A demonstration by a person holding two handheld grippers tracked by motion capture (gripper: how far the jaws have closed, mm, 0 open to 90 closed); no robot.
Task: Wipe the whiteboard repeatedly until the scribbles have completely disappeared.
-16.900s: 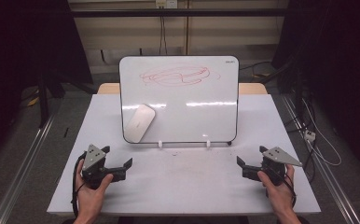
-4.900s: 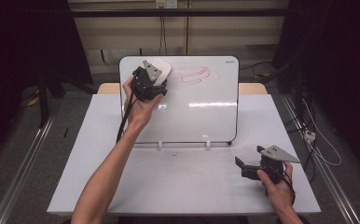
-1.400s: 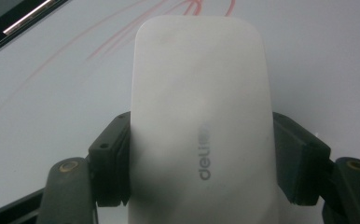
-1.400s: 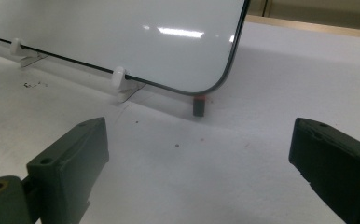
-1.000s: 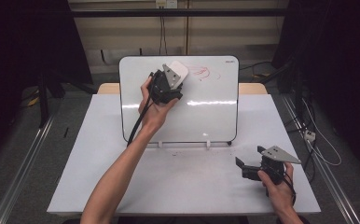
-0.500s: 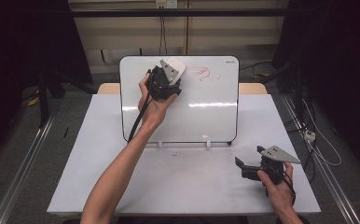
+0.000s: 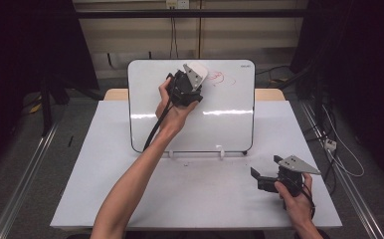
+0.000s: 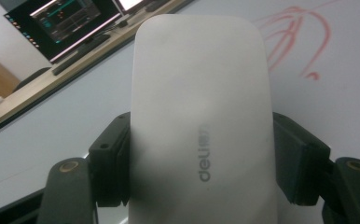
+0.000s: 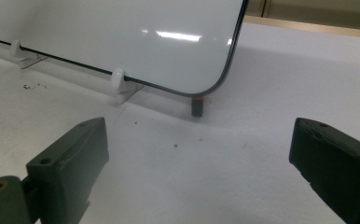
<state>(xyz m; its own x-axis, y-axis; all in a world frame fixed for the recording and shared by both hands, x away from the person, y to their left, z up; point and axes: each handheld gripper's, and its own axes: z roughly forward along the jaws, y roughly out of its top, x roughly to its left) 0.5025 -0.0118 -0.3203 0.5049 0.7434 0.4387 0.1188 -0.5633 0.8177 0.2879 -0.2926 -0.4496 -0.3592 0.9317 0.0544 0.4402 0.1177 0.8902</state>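
Two grippers are at work around the whiteboard [image 7: 192,107], which stands propped on small white clips [image 9: 117,78] toward the far side of the white table [image 7: 105,189]. Up against the board's upper middle, the left gripper [image 7: 186,89] is raised on an outstretched forearm, its cable trailing down across the board's face. From the left gripper view its black jaws are clamped on either flank of a white eraser [image 8: 201,126] (a smooth, rounded block with a grey "deli" mark on its back), and the eraser is pressed flat to the board's surface. Just beside the eraser, toward the board's upper right, a patch of red marker scribble [image 7: 219,78] remains on the board; in the left gripper view the red loops [image 8: 304,42] sit just off the eraser's far corner. To the left of the eraser the board's face is bare white, with a streak of reflected light running across its middle. Well below the board's lower right corner, the right gripper [image 7: 264,180] rests on the table in the person's hand, and in the right gripper view its jaws stand wide apart with nothing between them, pointing toward that rounded corner and a small dark peg [image 9: 197,107] beneath it.
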